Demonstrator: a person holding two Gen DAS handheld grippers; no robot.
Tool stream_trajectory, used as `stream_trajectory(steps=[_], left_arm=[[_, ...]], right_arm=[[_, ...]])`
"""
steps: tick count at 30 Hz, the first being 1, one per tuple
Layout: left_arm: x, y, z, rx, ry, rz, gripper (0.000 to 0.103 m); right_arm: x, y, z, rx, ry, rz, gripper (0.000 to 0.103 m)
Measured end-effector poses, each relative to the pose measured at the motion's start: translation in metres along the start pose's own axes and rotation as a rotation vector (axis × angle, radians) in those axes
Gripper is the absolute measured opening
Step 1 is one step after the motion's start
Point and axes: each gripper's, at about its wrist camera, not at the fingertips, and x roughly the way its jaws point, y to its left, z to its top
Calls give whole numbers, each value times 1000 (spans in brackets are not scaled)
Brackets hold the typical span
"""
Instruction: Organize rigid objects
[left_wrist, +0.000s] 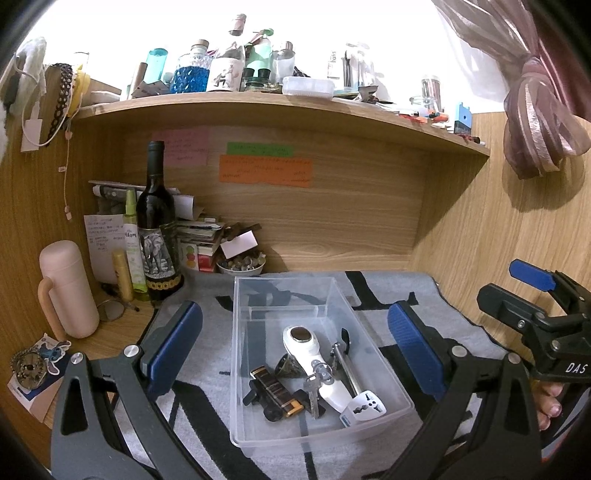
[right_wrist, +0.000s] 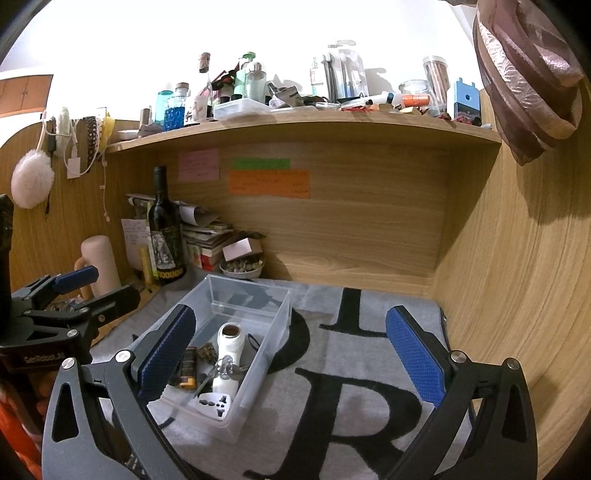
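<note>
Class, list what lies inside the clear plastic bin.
Inside the clear plastic bin: a white handheld device, white travel adapter, keys, black-and-gold lighter, metal tool. Anything beneath them is hidden.

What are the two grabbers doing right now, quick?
Left gripper: open, holding nothing, above the clear bin.
Right gripper: open, holding nothing.

both tongs (left_wrist: 295, 347) (right_wrist: 290, 356) wide open, empty

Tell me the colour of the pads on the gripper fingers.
Blue pads on black arms, both grippers; the right wrist view shows their texture best.
</note>
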Motion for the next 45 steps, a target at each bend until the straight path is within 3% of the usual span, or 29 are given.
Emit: stream_trajectory(steps=[45], left_arm=[[-2,-2,5,-2,-2,-13,102]], right_arm=[[-3,0,5,-2,-10,-7,103]])
